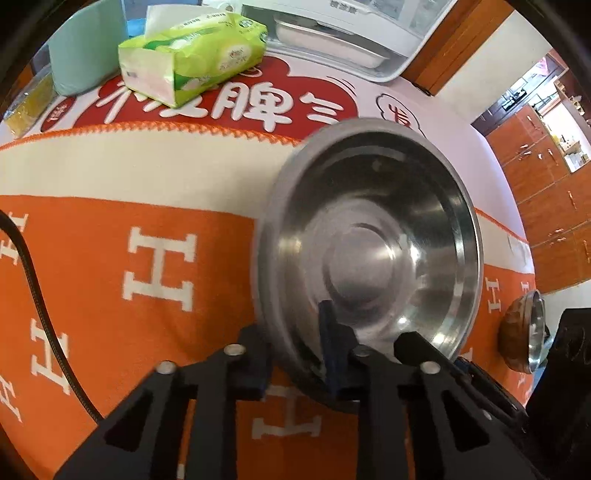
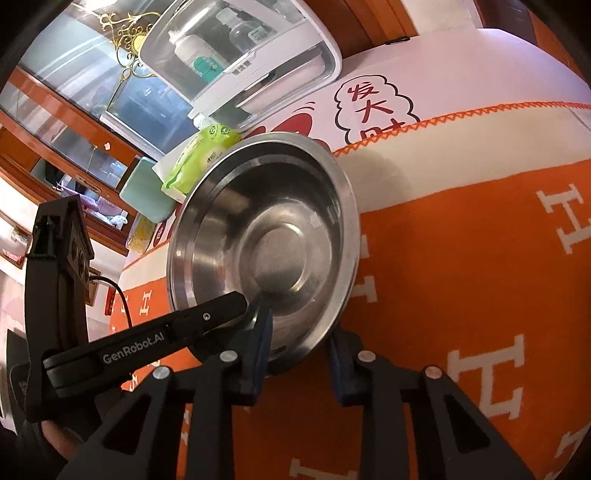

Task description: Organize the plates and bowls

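Two black grippers bear down steeply on one stainless-steel bowl (image 1: 369,254) standing on an orange blanket (image 1: 110,277) patterned with white letters. Seen from the left wrist, the left gripper (image 1: 299,354) straddles the bowl's near rim, one blue-padded finger inside the basin and the other outside the wall, the jaws drawn in and pinching the rim. From the right wrist, the right gripper (image 2: 295,354) grips the same bowl (image 2: 266,236) at its near edge, one pad inside the rim and the other outside it, pressed against the metal. The left tool enters that view from the lower left, reaching in over the bowl's rim beside the right one.

Behind the bowl lie one green tissue pack (image 1: 192,55), one pale green box (image 1: 85,48) and one white appliance (image 1: 351,33) with a clear lid. A second, small metal container (image 1: 524,332) sits at the blanket's right edge in the left view, partly hidden. A black cable (image 1: 40,306) crosses the blanket at left.
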Available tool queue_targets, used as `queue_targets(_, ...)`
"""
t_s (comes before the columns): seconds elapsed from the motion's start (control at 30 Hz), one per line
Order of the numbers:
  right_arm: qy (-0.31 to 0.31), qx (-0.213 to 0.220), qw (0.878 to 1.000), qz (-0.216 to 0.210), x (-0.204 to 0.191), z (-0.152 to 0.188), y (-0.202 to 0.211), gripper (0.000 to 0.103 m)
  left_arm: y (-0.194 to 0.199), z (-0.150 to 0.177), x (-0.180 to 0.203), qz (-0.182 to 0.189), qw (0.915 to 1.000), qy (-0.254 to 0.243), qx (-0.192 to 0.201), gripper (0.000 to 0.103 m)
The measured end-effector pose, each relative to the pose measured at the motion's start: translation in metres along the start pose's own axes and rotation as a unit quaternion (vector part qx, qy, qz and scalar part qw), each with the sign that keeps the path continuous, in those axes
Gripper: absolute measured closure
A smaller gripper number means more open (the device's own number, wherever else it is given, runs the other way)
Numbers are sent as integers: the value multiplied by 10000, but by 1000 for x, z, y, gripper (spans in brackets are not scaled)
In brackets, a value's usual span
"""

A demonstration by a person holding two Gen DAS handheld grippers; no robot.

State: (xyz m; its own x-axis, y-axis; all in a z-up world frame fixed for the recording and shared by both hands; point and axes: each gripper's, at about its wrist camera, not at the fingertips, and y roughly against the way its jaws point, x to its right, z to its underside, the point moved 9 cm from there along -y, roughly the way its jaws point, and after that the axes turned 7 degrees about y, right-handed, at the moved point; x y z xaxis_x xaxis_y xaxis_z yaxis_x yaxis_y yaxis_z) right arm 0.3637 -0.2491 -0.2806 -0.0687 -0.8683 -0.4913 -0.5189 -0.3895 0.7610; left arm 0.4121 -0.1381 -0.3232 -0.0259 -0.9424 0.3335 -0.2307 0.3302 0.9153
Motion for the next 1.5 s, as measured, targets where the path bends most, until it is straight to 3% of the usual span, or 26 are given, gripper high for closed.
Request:
queue_targets(0.47, -172, -112, 9996, 175, 2, 16, 23, 79, 14, 27, 15, 96, 9991, -259, -314, 86)
queue_targets(0.97, -48, 162, 9998, 105, -21, 24, 71, 79, 64, 45, 30, 239, 9985, -487, -64, 86)
queue_targets(1.5, 169, 224, 9996, 82, -54, 64, 118, 78, 120, 95, 29, 264, 9969, -719, 176, 85)
